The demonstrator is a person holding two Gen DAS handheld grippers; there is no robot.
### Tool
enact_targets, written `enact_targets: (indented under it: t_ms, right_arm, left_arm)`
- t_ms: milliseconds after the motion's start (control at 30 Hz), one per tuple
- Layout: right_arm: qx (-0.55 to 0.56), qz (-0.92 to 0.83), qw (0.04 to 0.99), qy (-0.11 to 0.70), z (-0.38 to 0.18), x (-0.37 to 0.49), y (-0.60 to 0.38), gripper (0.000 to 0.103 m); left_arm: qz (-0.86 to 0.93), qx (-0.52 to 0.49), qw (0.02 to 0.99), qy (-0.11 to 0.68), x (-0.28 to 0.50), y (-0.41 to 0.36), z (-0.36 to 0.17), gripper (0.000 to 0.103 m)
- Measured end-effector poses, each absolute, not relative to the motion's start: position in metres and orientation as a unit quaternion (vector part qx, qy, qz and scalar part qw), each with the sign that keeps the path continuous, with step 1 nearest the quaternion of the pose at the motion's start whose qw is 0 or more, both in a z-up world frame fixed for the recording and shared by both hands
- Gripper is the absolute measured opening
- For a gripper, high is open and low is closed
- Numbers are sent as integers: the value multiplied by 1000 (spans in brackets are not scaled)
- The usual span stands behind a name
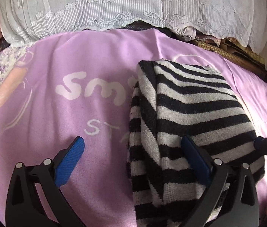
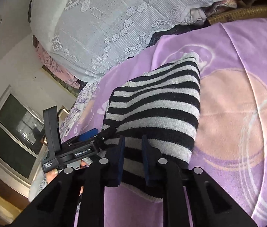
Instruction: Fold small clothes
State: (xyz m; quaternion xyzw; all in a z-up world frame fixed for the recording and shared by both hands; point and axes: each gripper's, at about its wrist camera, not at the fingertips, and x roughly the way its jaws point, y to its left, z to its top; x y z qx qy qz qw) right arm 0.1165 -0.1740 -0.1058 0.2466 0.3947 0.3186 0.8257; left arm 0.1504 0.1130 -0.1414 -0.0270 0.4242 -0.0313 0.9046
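Right wrist view: "GenRobot.AI" marks the left gripper (image 2: 95,132), jaws spread beside the striped garment (image 2: 156,102). The right gripper (image 2: 132,151) pinches the garment's near edge on the purple "sm…" blanket (image 1: 57,75), lace cover (image 1: 114,5) behind it.

Surface: a bed under a purple blanket (image 1: 61,117) printed with white letters and loops.
On it: a folded black-and-white striped garment (image 1: 186,109), lying right of the lettering.

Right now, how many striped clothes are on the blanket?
1. The striped garment lies folded on the purple blanket, its near edge between the right gripper fingers. Anything tucked under it would be hidden.
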Motion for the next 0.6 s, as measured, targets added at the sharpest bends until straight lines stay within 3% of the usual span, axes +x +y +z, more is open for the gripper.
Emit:
enact_targets:
  t_ms: [367, 500, 600]
  right_arm:
    - [233, 323, 838, 373, -112, 107, -173, 17]
    - [236, 329, 838, 367, -114, 107, -175, 17]
    - [235, 334, 837, 366, -114, 107, -173, 17]
  left_arm:
    - [-33, -23, 926, 375, 171, 105, -102, 99]
    - [-15, -19, 901, 434, 223, 106, -128, 99]
    - [-72, -122, 876, 461, 238, 140, -150, 99]
